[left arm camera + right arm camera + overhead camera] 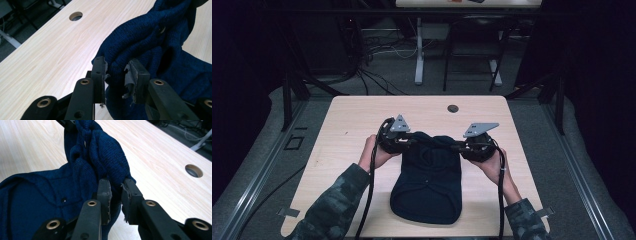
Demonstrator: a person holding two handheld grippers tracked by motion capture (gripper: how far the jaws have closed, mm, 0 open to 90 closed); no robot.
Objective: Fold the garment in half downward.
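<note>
A: Where's the garment?

B: The dark blue knit garment [428, 182] lies lower centre, long axis running up the frame, far end lifted.

A: And the grippers?

B: Left gripper [408, 138] and right gripper [458, 146] each pinch that far edge from opposite sides, level across the wooden table [347, 120].

Garment [427, 185]: on desk [347, 120], centre, near half; far end raised between the grippers. Left gripper [411, 138]: at garment's far left corner. Right gripper [457, 146]: at far right corner. Hole [453, 108]: in desk, behind garment, near far edge.
</note>
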